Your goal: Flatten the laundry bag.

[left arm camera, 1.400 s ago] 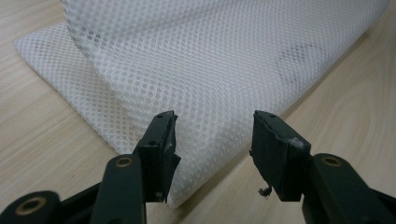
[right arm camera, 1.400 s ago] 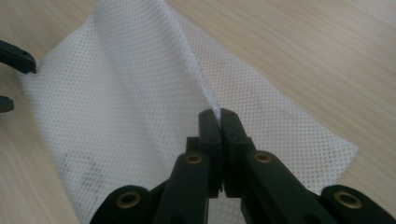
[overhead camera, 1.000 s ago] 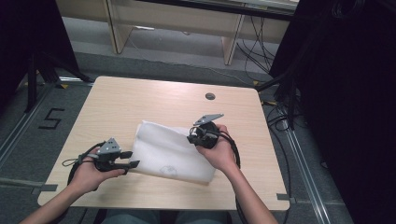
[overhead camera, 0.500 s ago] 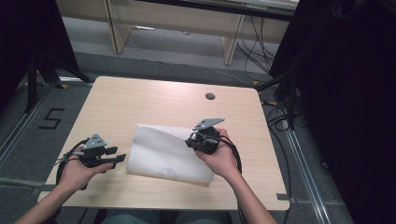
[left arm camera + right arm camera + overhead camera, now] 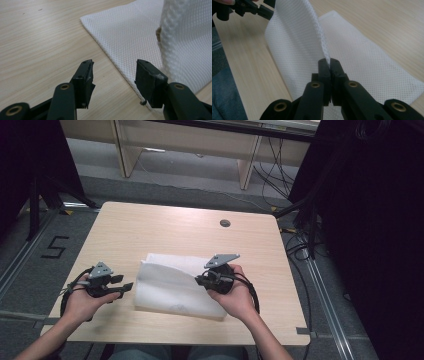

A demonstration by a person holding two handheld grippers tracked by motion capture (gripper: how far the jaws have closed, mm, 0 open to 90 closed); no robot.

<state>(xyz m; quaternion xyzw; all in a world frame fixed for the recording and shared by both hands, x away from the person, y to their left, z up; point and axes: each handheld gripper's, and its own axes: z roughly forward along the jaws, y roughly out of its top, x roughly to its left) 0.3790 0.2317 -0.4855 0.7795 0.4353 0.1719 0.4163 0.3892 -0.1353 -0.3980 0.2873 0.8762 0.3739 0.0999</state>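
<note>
A white mesh cloth (image 5: 172, 287) lies folded on the wooden table (image 5: 165, 232), near the front edge. My right gripper (image 5: 200, 280) is shut on the cloth's upper layer and holds it lifted above the lower layer; in the right gripper view the cloth (image 5: 297, 40) rises from between the closed jaws of the gripper (image 5: 329, 63). My left gripper (image 5: 127, 286) is open, just left of the cloth's left edge and apart from it. In the left gripper view the gripper (image 5: 113, 75) stands wide open over bare wood, with the cloth (image 5: 130, 35) ahead and to the right.
A round cable hole (image 5: 225, 223) sits in the table's far right part. Black cables trail from both grippers. Dark equipment stands to the right of the table, and a floor mark "5" (image 5: 55, 247) to the left.
My left gripper let go of the cloth and drew back left, off its edge. My right gripper moved the lifted cloth layer slightly leftward and toward the front.
</note>
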